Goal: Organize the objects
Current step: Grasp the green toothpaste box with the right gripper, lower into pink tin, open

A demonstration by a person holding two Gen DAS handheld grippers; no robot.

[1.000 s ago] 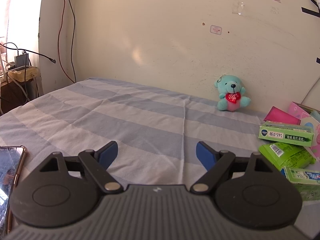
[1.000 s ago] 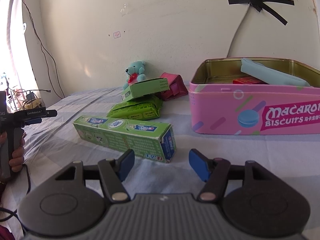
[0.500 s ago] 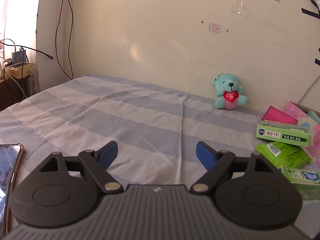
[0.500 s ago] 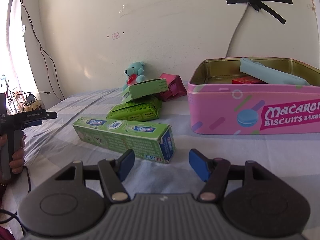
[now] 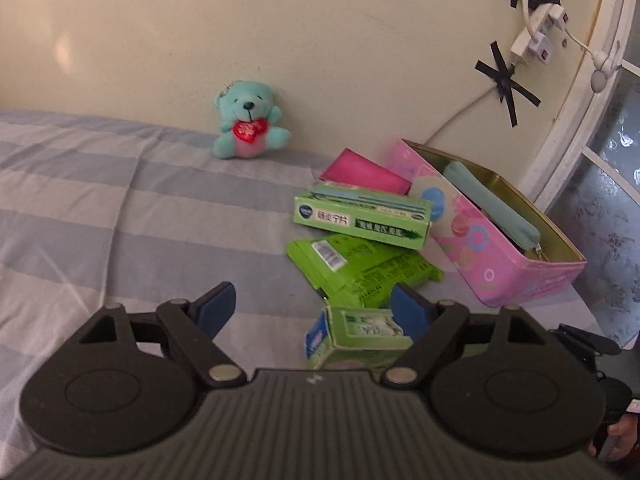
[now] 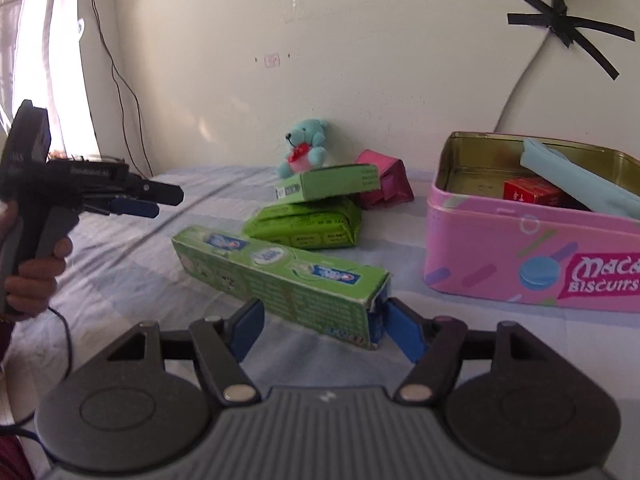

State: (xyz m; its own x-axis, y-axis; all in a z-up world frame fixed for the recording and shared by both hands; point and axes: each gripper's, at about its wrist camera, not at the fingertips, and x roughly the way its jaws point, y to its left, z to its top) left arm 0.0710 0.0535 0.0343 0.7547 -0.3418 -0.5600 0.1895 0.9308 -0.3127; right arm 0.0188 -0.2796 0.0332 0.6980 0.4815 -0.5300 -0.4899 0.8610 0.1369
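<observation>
While the left gripper (image 5: 312,304) is swinging round from the bare bedsheet (image 5: 100,208) toward the clutter, the right gripper (image 6: 320,326) is closing in until its spread fingers are straddling the toothpaste box (image 6: 280,276), not yet clamping; pickup looks imminent. Both claws are gaping apart. That long green box is lying tilted, beside the pink tin (image 6: 500,248).

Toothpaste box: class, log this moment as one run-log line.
right hand-held gripper: open, straddling toothpaste box end | left hand-held gripper: open, empty | pink biscuit tin: open
</observation>
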